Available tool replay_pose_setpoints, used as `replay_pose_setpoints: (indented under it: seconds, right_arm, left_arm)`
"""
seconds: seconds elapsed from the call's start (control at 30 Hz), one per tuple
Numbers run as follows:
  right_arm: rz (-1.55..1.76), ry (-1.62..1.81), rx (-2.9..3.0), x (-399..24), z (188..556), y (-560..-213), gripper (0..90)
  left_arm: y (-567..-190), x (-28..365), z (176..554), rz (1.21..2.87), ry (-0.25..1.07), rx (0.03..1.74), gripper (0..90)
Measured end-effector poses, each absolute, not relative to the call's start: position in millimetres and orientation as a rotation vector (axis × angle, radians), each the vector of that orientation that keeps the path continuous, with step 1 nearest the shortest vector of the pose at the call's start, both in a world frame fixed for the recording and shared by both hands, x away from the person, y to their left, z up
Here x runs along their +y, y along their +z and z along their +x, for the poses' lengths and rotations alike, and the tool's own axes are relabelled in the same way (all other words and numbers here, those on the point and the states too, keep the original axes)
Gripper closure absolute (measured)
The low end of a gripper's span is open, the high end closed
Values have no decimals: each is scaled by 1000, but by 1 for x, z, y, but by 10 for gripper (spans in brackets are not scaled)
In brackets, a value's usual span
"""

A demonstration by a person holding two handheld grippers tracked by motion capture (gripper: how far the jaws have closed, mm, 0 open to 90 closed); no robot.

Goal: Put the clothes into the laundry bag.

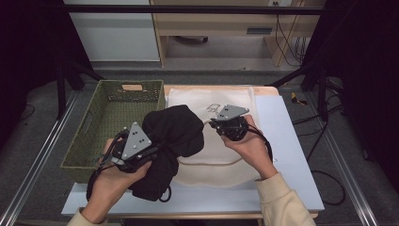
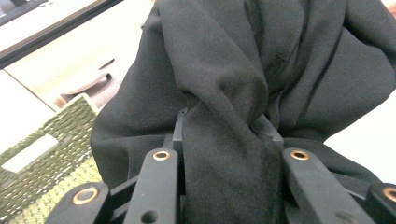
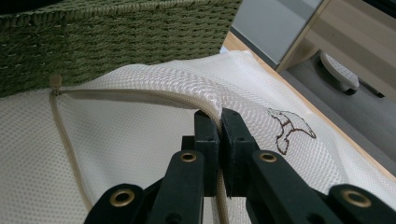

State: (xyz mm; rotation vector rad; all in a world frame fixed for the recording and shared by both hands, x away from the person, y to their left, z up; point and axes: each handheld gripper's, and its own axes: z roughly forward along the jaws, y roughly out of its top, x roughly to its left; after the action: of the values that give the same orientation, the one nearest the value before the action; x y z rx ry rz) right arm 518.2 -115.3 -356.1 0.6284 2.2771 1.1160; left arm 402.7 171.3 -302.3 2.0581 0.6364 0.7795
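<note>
- grey floor (image 1: 221, 63) behind the counter (image 1: 287, 141), kinda dim
- light wood desk (image 1: 221, 21) at the back
- black cables (image 1: 289, 40) dangling by it

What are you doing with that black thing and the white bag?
A person is working at a table with a gripper in each hand. The left gripper is clamped on a bunched black cloth and holds it over the white mesh bag. The right gripper pinches the bag's zipper edge and lifts it, as if to hold the bag open. The cloth looks about to go into the bag. A green basket sits at the left.
</note>
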Motion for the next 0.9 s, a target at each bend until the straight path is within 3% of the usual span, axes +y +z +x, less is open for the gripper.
replay_pose_setpoints:
  seconds: [0.9]
  right_arm:
    - [651,1156,2360,-115,536,-346,865]
  left_arm:
    - [-341,119,379,2128,674,469,686]
